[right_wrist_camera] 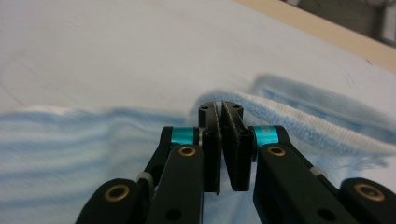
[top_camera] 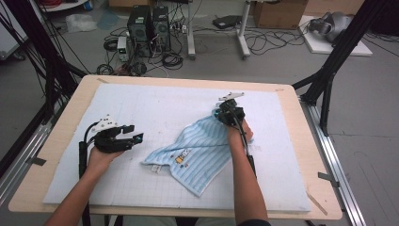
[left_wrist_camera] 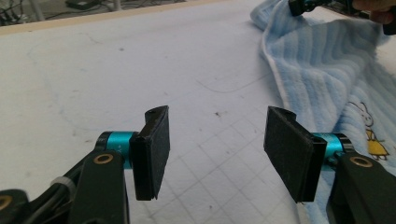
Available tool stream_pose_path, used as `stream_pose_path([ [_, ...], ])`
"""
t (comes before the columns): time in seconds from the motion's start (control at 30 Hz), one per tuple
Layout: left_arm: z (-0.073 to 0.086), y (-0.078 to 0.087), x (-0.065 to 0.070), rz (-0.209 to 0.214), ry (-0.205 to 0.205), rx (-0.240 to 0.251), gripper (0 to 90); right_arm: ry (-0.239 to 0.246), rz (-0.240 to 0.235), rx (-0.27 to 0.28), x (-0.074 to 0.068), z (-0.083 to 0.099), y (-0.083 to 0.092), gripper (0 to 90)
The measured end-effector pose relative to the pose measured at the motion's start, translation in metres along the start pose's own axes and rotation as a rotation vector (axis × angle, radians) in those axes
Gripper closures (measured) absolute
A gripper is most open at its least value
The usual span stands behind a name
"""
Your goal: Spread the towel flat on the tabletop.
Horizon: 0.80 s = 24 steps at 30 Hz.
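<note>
Item: striped light-blue towel (top_camera: 197, 153), one piece, lying on the pale blue mat (top_camera: 141, 103) that covers the wooden desk (top_camera: 301, 141). Position: right of the desk's centre, nearer the near edge than the far one. Long axis: diagonal, running from the towel's lower end toward the near edge up to its raised corner toward the far right corner of the desk. The raised corner is lifted off the mat; the rest lies flat with soft folds. A small printed cartoon patch shows near the towel's left edge, seen also in the left gripper view (left_wrist_camera: 369, 133).

Right tongs (top_camera: 229, 114): jaws closed on the towel's far corner; in the right gripper view (right_wrist_camera: 223, 140) the pads are pressed together with the white-hemmed terry edge pinched between them.

Left tongs (top_camera: 127, 140): jaws spread apart, nothing between them, in the left gripper view (left_wrist_camera: 217, 149) over bare mat just left of the towel's edge. Position: left half of the desk, pointing toward the towel, apart from it.

Containers: none catalogued on the desk.

Edges and room: mat stops short of the desk's rim on all sides, leaving a wooden border. Bare mat lies along the far edge, across the left half and in a strip by the right edge.
</note>
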<state>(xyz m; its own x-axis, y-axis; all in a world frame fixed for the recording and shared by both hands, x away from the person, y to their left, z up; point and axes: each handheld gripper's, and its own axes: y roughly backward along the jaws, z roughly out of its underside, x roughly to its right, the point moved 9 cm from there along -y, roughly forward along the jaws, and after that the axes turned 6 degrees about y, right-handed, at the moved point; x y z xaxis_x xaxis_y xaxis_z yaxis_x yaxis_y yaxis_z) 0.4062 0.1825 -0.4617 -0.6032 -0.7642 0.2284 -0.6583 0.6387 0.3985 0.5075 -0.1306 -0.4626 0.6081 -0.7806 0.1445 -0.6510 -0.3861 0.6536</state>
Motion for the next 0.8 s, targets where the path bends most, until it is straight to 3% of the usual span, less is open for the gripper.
stream_pose_path([
  [0.07,-0.001,0.003,-0.004,-0.011,0.012,0.013,41.1,0.03,-0.039,0.047,-0.015,-0.015,-0.005,86.6],
  [0.2,-0.003,0.009,-0.013,-0.035,0.024,0.024,41.1,0.071,-0.13,0.063,-0.048,-0.034,-0.02,87.1],
  [0.37,-0.004,0.016,-0.024,-0.059,0.045,0.039,41.1,0.081,-0.314,0.106,-0.096,-0.048,-0.036,87.4],
  [0.43,-0.004,0.017,-0.025,-0.062,0.052,0.04,41.1,0.111,-0.368,0.104,-0.112,-0.05,-0.04,87.2],
  [0.47,-0.004,0.017,-0.026,-0.062,0.052,0.04,41.1,0.125,-0.382,0.097,-0.118,-0.05,-0.041,85.8],
  [0.53,-0.004,0.017,-0.025,-0.06,0.052,0.04,41.1,0.123,-0.398,0.101,-0.121,-0.051,-0.039,70.2],
  [0.63,-0.003,0.016,-0.024,-0.059,0.047,0.035,41.1,0.06,-0.317,0.131,-0.096,-0.055,-0.028,57.2],
  [0.73,-0.003,0.015,-0.023,-0.059,0.045,0.035,41.1,-0.042,-0.131,0.132,-0.045,-0.05,-0.012,56.7],
  [0.8,-0.003,0.015,-0.023,-0.06,0.043,0.035,41.1,-0.076,0.019,0.099,-0.01,-0.038,-0.001,60.5],
])
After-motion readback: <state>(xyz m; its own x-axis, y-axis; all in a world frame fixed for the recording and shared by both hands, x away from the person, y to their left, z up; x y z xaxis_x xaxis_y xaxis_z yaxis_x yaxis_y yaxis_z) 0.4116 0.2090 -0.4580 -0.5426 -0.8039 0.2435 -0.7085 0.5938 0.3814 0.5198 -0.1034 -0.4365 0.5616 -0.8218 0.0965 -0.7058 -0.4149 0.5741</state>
